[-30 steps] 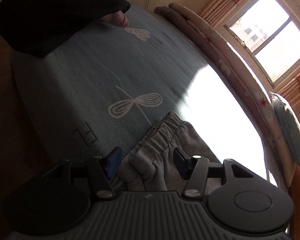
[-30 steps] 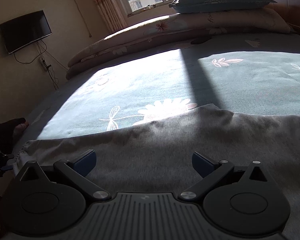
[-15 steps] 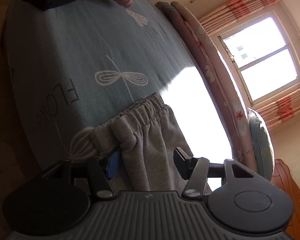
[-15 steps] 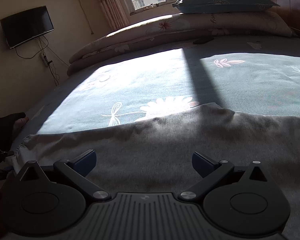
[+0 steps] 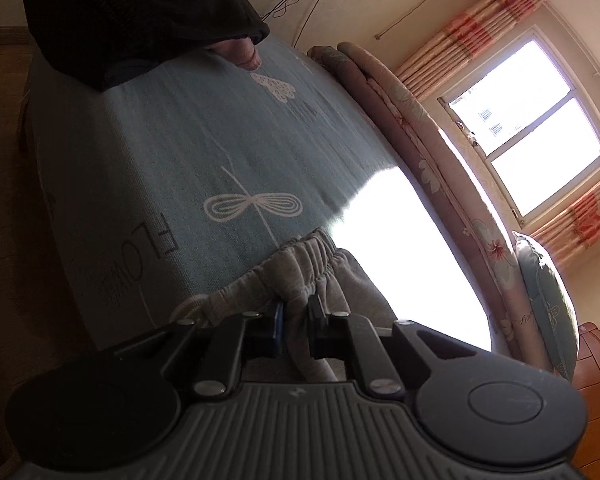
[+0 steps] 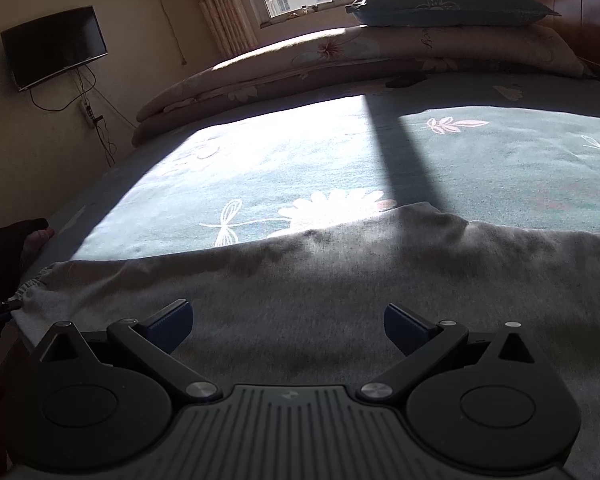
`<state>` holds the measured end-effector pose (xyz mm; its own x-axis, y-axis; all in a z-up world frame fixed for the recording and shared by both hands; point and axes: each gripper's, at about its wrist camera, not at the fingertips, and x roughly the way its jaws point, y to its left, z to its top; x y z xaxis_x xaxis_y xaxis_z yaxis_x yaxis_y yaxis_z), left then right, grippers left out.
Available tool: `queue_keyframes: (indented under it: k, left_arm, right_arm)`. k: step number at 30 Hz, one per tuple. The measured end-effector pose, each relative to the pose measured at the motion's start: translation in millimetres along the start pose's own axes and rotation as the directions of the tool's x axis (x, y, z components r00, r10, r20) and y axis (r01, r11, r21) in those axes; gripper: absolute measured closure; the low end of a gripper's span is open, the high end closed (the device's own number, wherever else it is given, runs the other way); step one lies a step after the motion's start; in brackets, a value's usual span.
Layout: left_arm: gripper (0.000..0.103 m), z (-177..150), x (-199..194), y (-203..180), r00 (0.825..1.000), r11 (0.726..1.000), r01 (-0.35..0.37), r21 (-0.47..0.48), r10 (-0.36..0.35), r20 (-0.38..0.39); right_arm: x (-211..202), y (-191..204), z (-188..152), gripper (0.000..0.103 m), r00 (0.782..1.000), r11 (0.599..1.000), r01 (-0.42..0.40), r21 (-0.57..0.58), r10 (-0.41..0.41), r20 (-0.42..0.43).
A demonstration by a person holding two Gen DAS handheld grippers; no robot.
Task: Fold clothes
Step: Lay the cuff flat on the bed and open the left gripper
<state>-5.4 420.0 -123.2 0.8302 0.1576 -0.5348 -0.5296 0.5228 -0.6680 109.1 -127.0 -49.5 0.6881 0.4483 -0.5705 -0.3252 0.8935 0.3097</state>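
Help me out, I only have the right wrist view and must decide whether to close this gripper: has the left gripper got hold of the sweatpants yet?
Observer: Yes. The left gripper has just been closing and is now shut on the elastic waistband of the grey sweatpants.
Operator: Which part of the waistband?
Observer: A bunched fold near the bed's edge, on the side away from the sunlit patch.
Operator: Anything near it?
Observer: A dragonfly print lies on the teal bedspread just beyond the waistband.
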Motion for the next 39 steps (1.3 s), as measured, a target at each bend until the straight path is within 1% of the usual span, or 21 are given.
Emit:
queue_keyframes:
  k: [4, 6, 9, 12, 15, 18, 19, 20, 21, 22, 23, 25, 26, 28, 30, 31, 32, 33, 36, 38, 39]
  left_arm:
    - [0.094, 1, -1, -5, 0.998, 0.998, -0.054, 0.042, 0.055, -0.013]
    - [0.094, -1, 3, 0, 0.996, 0.996, -0.084, 0.007, 0.085, -0.032]
    - [0.094, -6, -3, 2, 0.996, 0.996, -0.088, 0.002, 0.088, 0.000]
    - [0.094, -4, -4, 3, 0.995, 0.995, -0.103, 0.000, 0.103, -0.004]
    - [0.094, -2, -7, -1, 0.997, 0.997, -0.081, 0.007, 0.081, 0.002]
    - [0.094, 2, -10, -7, 0.997, 0.996, -0.080, 0.032, 0.080, 0.004]
    - [0.093, 3, -11, -9, 0.997, 0.996, -0.078, 0.034, 0.078, 0.006]
    - [0.093, 3, -13, -11, 0.997, 0.997, -0.072, 0.038, 0.071, 0.012]
    - [0.093, 3, -14, -13, 0.998, 0.997, -0.069, 0.047, 0.068, 0.015]
    - [0.091, 4, -12, -13, 0.997, 0.995, -0.077, 0.058, 0.077, 0.009]
    - [0.088, 4, -8, -10, 0.995, 0.994, -0.095, 0.061, 0.095, -0.005]
    - [0.085, 5, 0, -1, 0.989, 0.990, -0.134, 0.041, 0.136, -0.051]
    - [0.084, 6, -1, 3, 0.988, 0.989, -0.144, 0.017, 0.145, -0.056]
    - [0.077, 9, -5, 9, 0.986, 0.987, -0.161, -0.019, 0.159, -0.056]
    - [0.069, 14, -21, 3, 0.983, 0.983, -0.185, 0.008, 0.185, 0.011]
    - [0.060, 16, -27, -2, 0.983, 0.983, -0.183, 0.022, 0.183, 0.030]
    - [0.059, 19, -33, -8, 0.982, 0.983, -0.182, 0.035, 0.180, 0.049]
    - [0.058, 22, -38, -14, 0.985, 0.985, -0.166, 0.053, 0.163, 0.056]
    - [0.048, 20, -31, -49, 0.999, 0.989, -0.040, 0.139, 0.039, 0.012]
    - [0.038, 16, -18, -72, 0.999, 0.981, 0.036, 0.192, -0.029, -0.037]
    - [0.038, 12, -6, -84, 0.995, 0.974, 0.076, 0.214, -0.060, -0.076]
  right_arm:
    - [1, 1, -1, 0.000, 1.000, 1.000, -0.008, -0.001, 0.008, -0.005]
    - [1, 2, -3, 0.000, 1.000, 1.000, -0.010, -0.006, 0.010, -0.012]
    - [1, 5, -4, 0.000, 1.000, 1.000, -0.011, -0.022, 0.010, -0.021]
    - [1, 9, -7, 0.000, 0.999, 0.998, -0.029, -0.060, 0.026, -0.045]
    - [6, 18, -13, 0.000, 0.992, 0.986, -0.084, -0.141, 0.069, -0.108]
    - [8, 39, -26, 0.009, 0.975, 0.938, -0.182, -0.297, 0.132, -0.179]
    - [10, 46, -31, 0.021, 0.967, 0.914, -0.212, -0.345, 0.146, -0.207]
    - [13, 52, -36, 0.026, 0.959, 0.890, -0.241, -0.387, 0.158, -0.235]
    - [15, 57, -40, 0.035, 0.952, 0.873, -0.262, -0.412, 0.164, -0.258]
    - [18, 62, -44, 0.046, 0.945, 0.855, -0.283, -0.434, 0.172, -0.277]
    - [22, 67, -49, 0.052, 0.938, 0.839, -0.304, -0.452, 0.179, -0.297]
    - [29, 74, -56, 0.053, 0.921, 0.818, -0.341, -0.462, 0.194, -0.336]
    - [31, 76, -57, 0.053, 0.921, 0.817, -0.343, -0.464, 0.197, -0.335]
    - [31, 76, -54, 0.053, 0.919, 0.827, -0.347, -0.443, 0.207, -0.335]
    - [28, 75, -48, 0.053, 0.921, 0.837, -0.345, -0.425, 0.214, -0.325]
    - [24, 73, -45, 0.052, 0.924, 0.841, -0.342, -0.420, 0.219, -0.314]
    - [22, 72, -42, 0.052, 0.925, 0.846, -0.340, -0.411, 0.223, -0.307]
    - [19, 68, -36, 0.052, 0.928, 0.855, -0.335, -0.395, 0.227, -0.295]
    - [17, 60, -20, 0.052, 0.933, 0.884, -0.327, -0.333, 0.247, -0.262]
    - [18, 60, -10, 0.052, 0.937, 0.893, -0.324, -0.313, 0.258, -0.236]
    - [19, 61, -6, 0.051, 0.939, 0.895, -0.323, -0.308, 0.262, -0.224]
